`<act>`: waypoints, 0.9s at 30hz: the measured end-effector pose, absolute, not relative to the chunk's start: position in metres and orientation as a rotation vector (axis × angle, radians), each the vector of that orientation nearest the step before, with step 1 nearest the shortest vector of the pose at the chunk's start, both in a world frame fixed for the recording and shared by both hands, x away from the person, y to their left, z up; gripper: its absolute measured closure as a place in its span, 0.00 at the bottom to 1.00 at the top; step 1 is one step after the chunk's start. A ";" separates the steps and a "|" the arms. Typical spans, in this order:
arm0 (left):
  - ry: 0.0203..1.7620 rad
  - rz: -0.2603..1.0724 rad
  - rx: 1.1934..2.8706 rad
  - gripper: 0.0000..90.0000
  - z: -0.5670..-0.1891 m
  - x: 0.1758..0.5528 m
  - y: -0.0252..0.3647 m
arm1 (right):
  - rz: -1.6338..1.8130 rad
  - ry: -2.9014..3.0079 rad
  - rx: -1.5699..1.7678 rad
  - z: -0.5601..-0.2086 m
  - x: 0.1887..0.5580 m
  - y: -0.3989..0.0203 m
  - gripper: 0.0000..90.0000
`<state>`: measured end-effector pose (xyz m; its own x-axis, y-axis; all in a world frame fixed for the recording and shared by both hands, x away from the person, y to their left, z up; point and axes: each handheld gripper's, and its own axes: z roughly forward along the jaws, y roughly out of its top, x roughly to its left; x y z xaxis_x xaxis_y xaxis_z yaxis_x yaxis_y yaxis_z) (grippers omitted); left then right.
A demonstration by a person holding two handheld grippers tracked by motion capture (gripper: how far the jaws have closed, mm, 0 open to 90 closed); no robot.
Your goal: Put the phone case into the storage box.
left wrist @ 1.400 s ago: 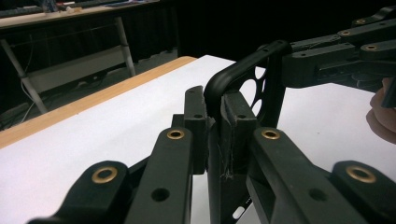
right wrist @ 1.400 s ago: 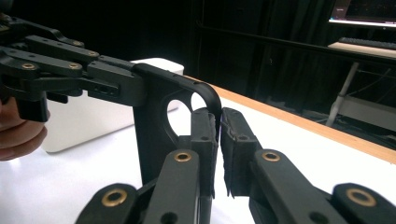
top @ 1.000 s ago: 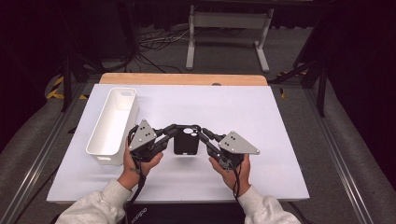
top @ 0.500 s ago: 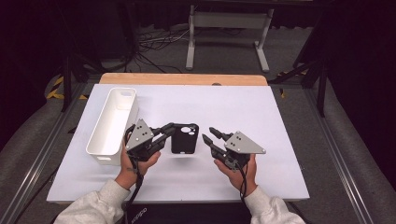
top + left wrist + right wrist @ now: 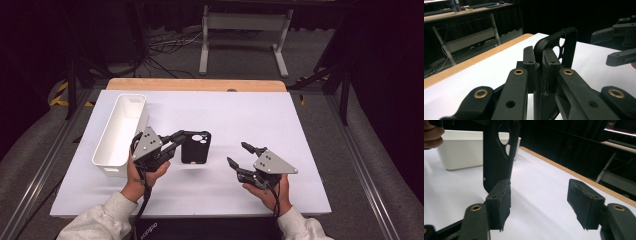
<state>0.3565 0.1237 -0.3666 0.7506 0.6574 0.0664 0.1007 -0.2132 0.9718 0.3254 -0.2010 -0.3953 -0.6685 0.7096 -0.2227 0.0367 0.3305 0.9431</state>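
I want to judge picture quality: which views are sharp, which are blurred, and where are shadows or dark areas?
High view: the white table is evenly lit, the surroundings dark, and the black case casts a faint shadow. Left gripper view: the nearest jaw links look soft, the case sharper, the background dim. Right gripper view: the case is a dark silhouette, the white bin bright.

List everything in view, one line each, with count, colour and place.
phone case: one, black, left of table centre, held off the surface by one edge.
bin: one, white, long, at the table's left side.
table: one, white top with a wooden far edge.
left gripper: one, black, shut on the phone case.
right gripper: one, black, right of the case; jaws have just been opening, nothing between them.
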 end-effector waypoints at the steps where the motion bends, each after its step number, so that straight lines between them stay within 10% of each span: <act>1: 0.600 0.574 1.735 0.93 -0.366 0.357 0.124 | 1.371 1.968 0.654 -0.395 0.325 -0.201 0.39; 11: 0.597 0.583 1.736 0.93 -0.364 0.357 0.128 | 1.294 1.956 0.716 -0.408 0.320 -0.225 0.19; 27: 0.576 0.602 1.710 0.93 -0.350 0.359 0.140 | 1.251 1.968 0.748 -0.421 0.306 -0.237 0.13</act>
<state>0.3587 0.1396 -0.3496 0.7458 0.6600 0.0904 0.0620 -0.2039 0.9770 0.3064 -0.2373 -0.4209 -0.6044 0.7607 -0.2366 0.1083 0.3727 0.9216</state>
